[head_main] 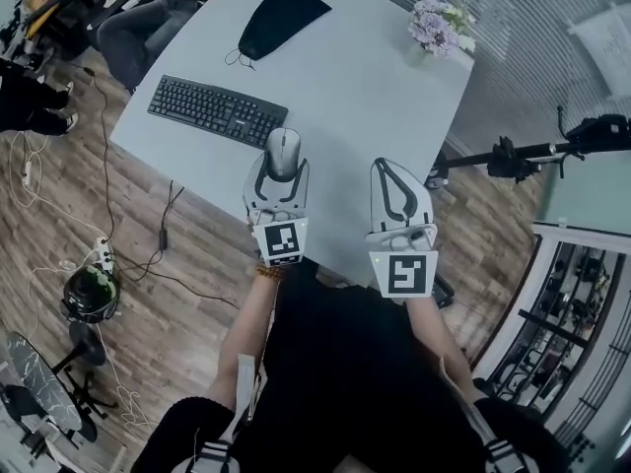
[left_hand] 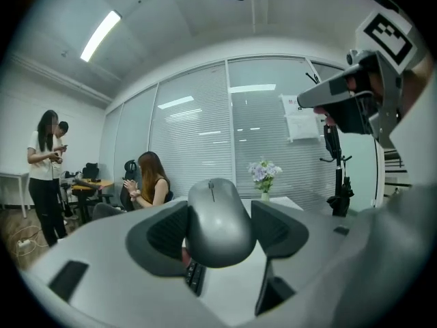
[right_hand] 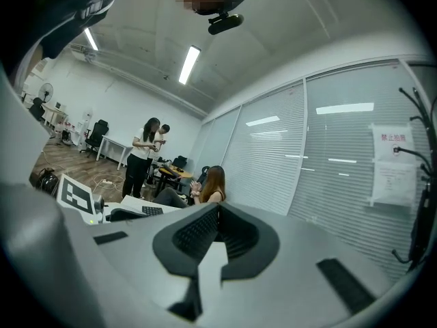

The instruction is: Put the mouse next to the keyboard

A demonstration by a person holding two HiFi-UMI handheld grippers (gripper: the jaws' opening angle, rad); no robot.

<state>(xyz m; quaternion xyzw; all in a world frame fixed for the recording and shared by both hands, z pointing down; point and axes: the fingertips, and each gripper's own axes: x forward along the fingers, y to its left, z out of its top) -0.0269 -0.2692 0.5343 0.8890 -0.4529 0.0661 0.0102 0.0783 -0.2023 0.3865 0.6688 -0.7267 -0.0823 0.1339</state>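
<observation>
The mouse [head_main: 284,150] is sitting clamped between the left gripper's [head_main: 283,166] jaws, by the table's [head_main: 375,97] near edge, just off the keyboard's [head_main: 217,110] right end. Its underside is hiding from every view, so contact with the table isn't showing. The right gripper [head_main: 393,172] is hovering alongside, jaws together on nothing. Bare table is lying open beyond, up to a black pouch [head_main: 279,18] and flowers [head_main: 439,23] at the far right corner.
</observation>
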